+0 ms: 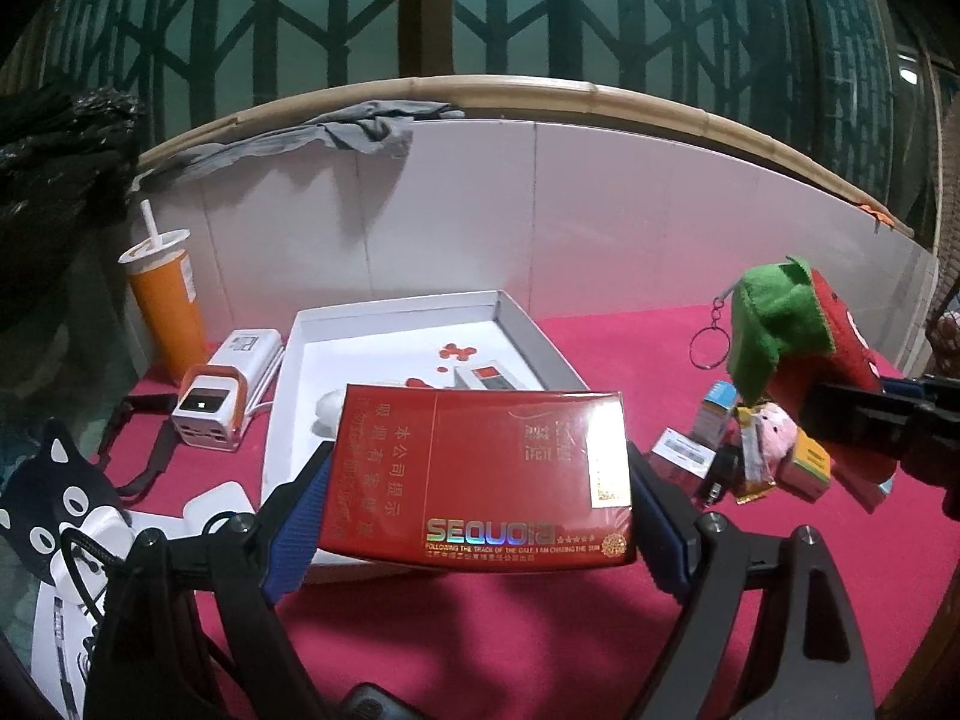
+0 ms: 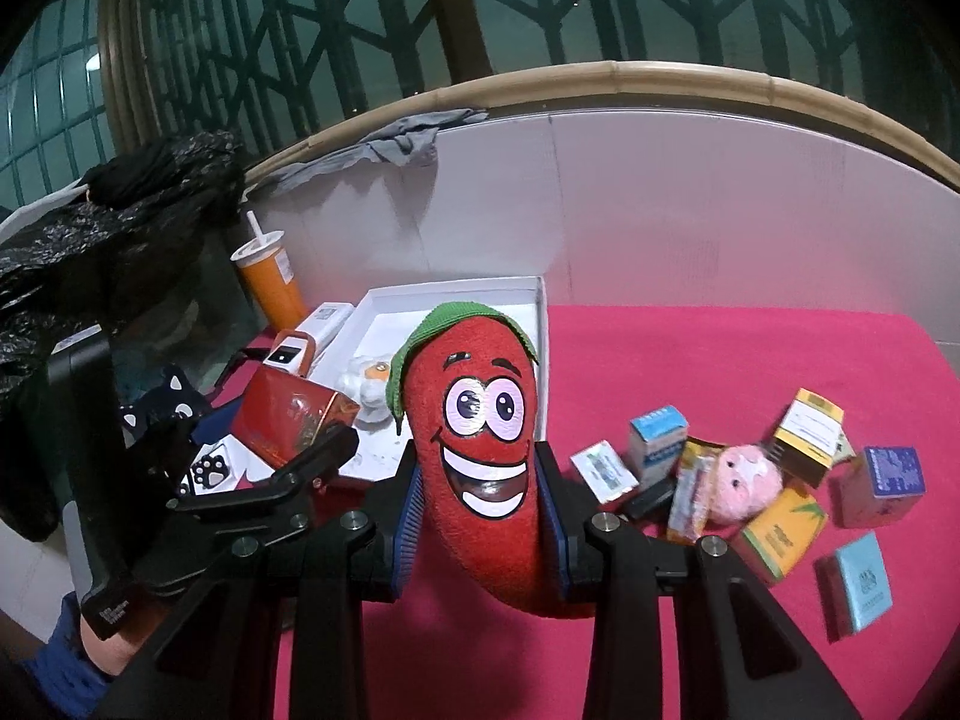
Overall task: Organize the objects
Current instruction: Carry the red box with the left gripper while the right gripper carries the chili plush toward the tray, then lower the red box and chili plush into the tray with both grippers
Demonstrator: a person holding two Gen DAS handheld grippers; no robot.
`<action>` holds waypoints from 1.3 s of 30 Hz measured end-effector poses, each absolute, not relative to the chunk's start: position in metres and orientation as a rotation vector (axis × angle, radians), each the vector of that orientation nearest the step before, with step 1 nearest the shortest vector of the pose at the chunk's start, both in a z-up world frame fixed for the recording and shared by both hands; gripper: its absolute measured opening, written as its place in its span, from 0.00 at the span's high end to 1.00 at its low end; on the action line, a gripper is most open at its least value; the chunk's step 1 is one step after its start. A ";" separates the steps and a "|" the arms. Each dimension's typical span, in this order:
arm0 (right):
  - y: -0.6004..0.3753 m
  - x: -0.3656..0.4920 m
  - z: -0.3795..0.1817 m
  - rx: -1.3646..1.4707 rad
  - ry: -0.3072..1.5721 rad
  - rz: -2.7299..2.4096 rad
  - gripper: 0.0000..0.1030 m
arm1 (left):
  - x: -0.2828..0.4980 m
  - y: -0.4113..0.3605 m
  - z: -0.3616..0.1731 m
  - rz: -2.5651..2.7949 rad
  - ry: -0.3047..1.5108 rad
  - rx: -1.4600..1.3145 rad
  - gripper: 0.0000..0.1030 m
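My left gripper point(image 1: 480, 480) is shut on a red cigarette pack point(image 1: 480, 456), its blue pads point(image 1: 300, 516) pressing on both short sides. The pack hangs just in front of a shallow white box point(image 1: 528, 330), which holds a small pack and a white item. My right gripper point(image 2: 480, 468) is shut on a red chili plush point(image 2: 480, 420) with a green cap and a smiling face, held upright near the box's right wall point(image 2: 543, 330). The left wrist view shows that plush point(image 1: 798, 324) at the right, with a keyring point(image 1: 711, 345) dangling from it.
A pink cloth point(image 2: 720, 348) covers the table, with a white panel point(image 1: 600, 210) behind it. Several small boxes point(image 2: 654, 441) and a pink plush pig point(image 2: 744, 480) lie at the right. An orange cup point(image 1: 168, 306), a white charger point(image 1: 207, 408) and a black cat pouch point(image 1: 54, 492) sit left of the box.
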State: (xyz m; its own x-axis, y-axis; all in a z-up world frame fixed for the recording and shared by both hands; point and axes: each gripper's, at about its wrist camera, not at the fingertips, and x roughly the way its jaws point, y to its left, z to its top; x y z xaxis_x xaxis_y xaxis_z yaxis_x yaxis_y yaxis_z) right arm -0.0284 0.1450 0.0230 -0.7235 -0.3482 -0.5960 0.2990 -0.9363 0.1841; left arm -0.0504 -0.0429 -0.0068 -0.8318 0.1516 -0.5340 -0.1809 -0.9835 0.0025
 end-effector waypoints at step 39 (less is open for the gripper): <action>0.061 -0.172 -0.013 1.108 0.004 -2.653 0.64 | -0.183 -0.103 -0.018 3.004 -0.087 -1.056 0.15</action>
